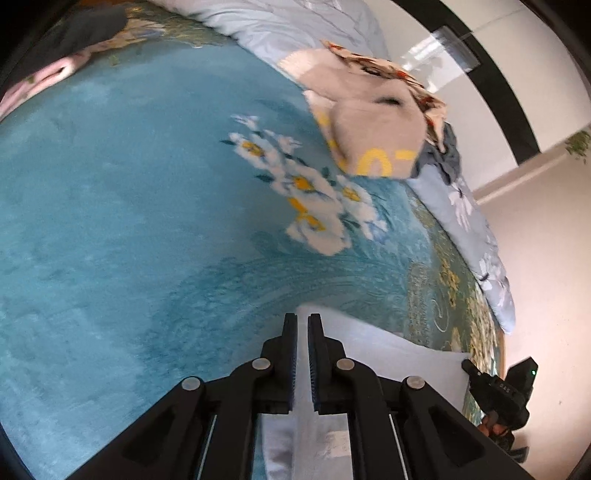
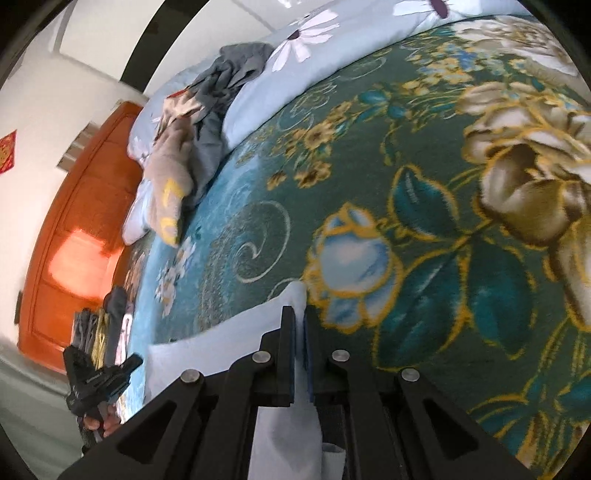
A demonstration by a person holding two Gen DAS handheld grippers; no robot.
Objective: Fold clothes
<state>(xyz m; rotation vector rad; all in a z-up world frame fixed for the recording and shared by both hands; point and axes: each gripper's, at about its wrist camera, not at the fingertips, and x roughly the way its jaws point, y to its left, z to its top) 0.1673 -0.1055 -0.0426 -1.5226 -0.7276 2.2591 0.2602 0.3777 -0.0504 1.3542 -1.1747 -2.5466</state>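
Bedding under inspection is a plush blue-green floral blanket [image 1: 129, 206] spread over the bed, with a pale blue daisy-print quilt [image 1: 476, 236] along its far edge.

Left gripper [image 1: 302, 325]: jaws clenched on a pale blue-white garment [image 1: 388, 354], the cloth passing between the two pads and trailing back under the tool. The garment's free edge stretches to the right across the blanket toward the other tool, seen at the lower right of the left wrist view.

Right gripper [image 2: 299, 317]: jaws likewise clamped on the same garment [image 2: 221, 339], a thin fold of cloth pinched between the pads and hanging down behind them. From this side the cloth runs left toward the left gripper, visible at the lower left with fingers [image 2: 103, 421] of the person's hand beneath it.

The garment is held taut between both tools, low over the near part of the blanket; whether it touches the blanket cannot be told.

Other items: a heap of unfolded clothes [image 1: 373, 122] lies at the far edge of the bed, a beige piece with yellow lettering on top, a floral-print piece and a grey piece beside it. A dark garment [image 1: 74, 29] lies at the far left corner. An orange-brown wooden door [image 2: 77, 229] stands beyond the bed in the right wrist view.
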